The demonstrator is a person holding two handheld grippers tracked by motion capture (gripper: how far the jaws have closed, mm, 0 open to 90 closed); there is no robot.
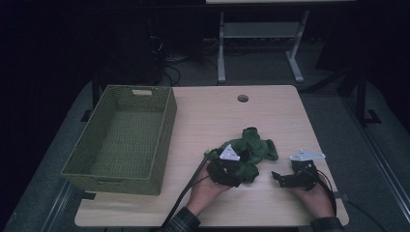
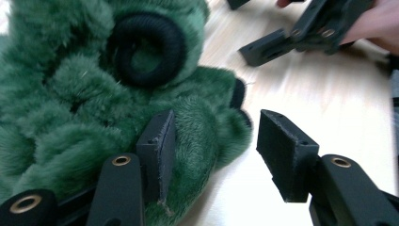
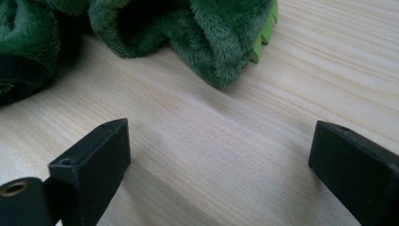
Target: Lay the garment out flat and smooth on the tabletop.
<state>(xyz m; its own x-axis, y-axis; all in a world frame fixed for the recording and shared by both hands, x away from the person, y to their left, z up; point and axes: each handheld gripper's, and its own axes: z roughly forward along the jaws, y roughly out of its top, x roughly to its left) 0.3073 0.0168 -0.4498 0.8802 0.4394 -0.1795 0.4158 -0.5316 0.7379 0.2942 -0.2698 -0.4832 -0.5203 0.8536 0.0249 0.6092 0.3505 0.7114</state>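
Both hands are resting at the table's near edge, at six o'clock in the high view. Left gripper (image 2: 211,146) is lying with its jaws spread, one pad pressing into the green plush toy (image 1: 251,152) without clasping it. Right gripper (image 1: 285,178), at four o'clock from the toy, is gaping wide over bare wood, well apart from the plush. Light wooden table (image 1: 212,121) is carrying a green woven basket (image 1: 121,140) at nine o'clock. Beyond, a dark room is showing desk legs and cables.

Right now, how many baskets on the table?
1. The green woven basket sits on the table's left side, apart from the green plush toy that the left gripper is reaching into.
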